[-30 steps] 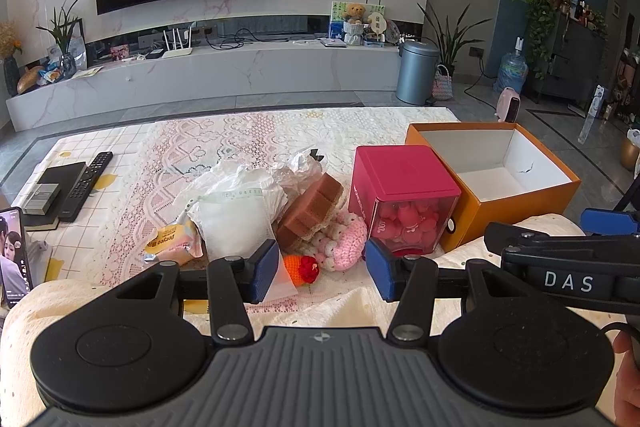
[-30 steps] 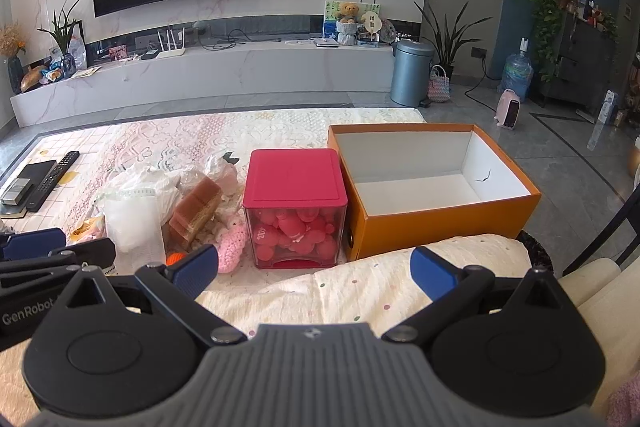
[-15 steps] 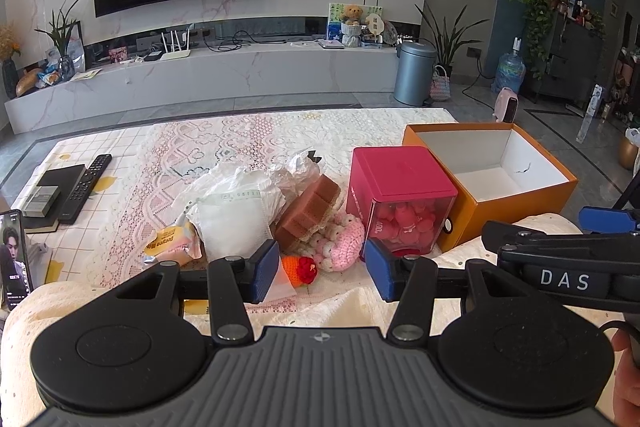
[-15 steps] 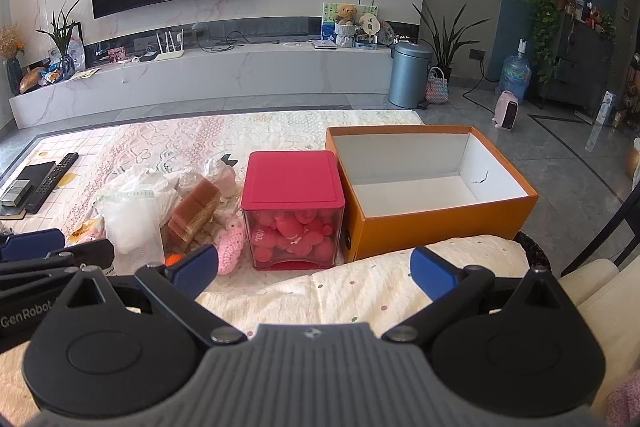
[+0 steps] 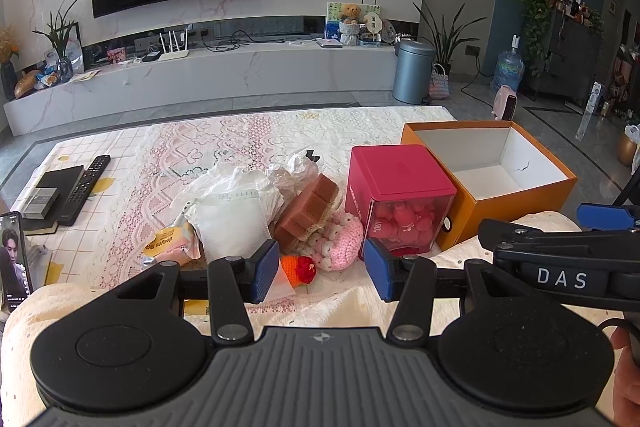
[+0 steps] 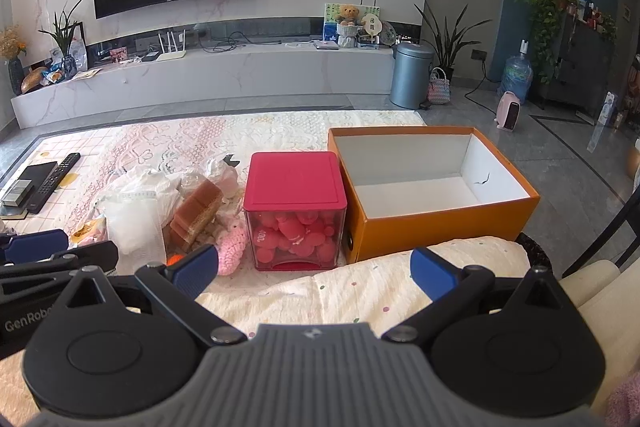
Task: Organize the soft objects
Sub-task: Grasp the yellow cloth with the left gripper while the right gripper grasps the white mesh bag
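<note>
A pile of soft things lies on the lace-covered table: a white plastic bag (image 5: 236, 215), a brown sponge (image 5: 308, 211), a pink crochet toy (image 5: 340, 243) and an orange-red crochet piece (image 5: 298, 267). An empty orange box (image 5: 492, 171) stands at the right, also in the right wrist view (image 6: 432, 183). My left gripper (image 5: 320, 273) is open, just short of the pile, holding nothing. My right gripper (image 6: 314, 269) is wide open and empty, above a cream cushion in front of the red-lidded box (image 6: 296, 211).
A red-lidded clear box (image 5: 400, 199) of pink balls stands between the pile and the orange box. A remote (image 5: 84, 183) and a dark case lie at the table's far left, a phone (image 5: 14, 259) at the left edge. A cream cushion (image 6: 380, 287) lies below both grippers.
Both views have shifted very slightly; the grippers stay open and nothing on the table has moved.
</note>
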{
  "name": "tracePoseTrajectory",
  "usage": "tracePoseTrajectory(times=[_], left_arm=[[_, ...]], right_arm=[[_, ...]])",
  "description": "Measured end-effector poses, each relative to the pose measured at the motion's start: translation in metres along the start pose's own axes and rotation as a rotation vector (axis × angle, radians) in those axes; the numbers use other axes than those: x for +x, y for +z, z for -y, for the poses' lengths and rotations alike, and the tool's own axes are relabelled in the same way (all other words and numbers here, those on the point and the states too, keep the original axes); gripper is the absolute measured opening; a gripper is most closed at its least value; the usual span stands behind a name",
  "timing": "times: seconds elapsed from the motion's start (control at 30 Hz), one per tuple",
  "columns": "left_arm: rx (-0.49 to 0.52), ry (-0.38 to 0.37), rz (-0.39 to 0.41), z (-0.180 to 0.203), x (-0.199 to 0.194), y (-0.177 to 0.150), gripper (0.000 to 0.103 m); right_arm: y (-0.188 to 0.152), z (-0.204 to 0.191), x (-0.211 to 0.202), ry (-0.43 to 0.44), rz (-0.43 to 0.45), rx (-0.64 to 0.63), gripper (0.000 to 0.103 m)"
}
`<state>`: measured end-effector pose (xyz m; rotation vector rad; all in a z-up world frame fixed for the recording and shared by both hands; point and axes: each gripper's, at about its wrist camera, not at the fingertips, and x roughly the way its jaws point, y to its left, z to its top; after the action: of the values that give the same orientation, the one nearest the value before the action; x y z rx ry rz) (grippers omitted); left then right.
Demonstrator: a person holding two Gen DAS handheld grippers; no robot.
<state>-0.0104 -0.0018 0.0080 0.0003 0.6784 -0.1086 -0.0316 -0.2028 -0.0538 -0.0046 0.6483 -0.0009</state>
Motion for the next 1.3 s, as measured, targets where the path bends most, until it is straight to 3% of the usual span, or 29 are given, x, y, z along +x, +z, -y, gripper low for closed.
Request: tracePoseTrajectory(times=[0.17, 0.33, 0.4, 0.53, 0.7, 0.8, 0.97, 1.1, 1.3], left_arm=[[-0.003, -0.015, -0.023, -0.001, 0.004, -0.003, 0.055], [-0.008, -0.037, -0.059, -0.009, 0.013, -0.014, 0.043], [0.002, -0.048, -0.050, -0.012, 0.016, -0.019, 0.041], [0.005, -0.073, -0.064, -0.024, 0.027, -0.030, 0.038], [-0.001, -0.095, -0.122, -0.046, 0.045, -0.040, 0.035], [-0.017, -0.082, -0.164, -0.065, 0.057, -0.045, 0.036], [0.024, -0.029, -0.227, -0.091, 0.074, -0.047, 0.036], [0.089, -0.009, -0.266, -0.111, 0.087, -0.042, 0.050], [0.312, 0.005, -0.383, -0.124, 0.125, -0.030, 0.065]], right_arm=[[-0.002, 0.000, 0.003, 0.011, 0.005, 0.002, 0.100], [-0.013, 0.002, 0.002, 0.104, 0.105, 0.008, 0.100], [-0.016, -0.004, 0.007, 0.109, 0.107, -0.021, 0.100], [-0.021, -0.020, 0.022, 0.111, 0.067, -0.090, 0.097], [-0.023, -0.035, 0.045, 0.176, -0.019, -0.132, 0.081], [-0.024, -0.044, 0.062, 0.217, -0.063, -0.136, 0.075], [-0.026, -0.059, 0.091, 0.283, -0.137, -0.132, 0.072], [-0.023, -0.075, 0.113, 0.323, -0.175, -0.150, 0.072], [-0.017, -0.101, 0.147, 0.405, -0.221, -0.187, 0.072]])
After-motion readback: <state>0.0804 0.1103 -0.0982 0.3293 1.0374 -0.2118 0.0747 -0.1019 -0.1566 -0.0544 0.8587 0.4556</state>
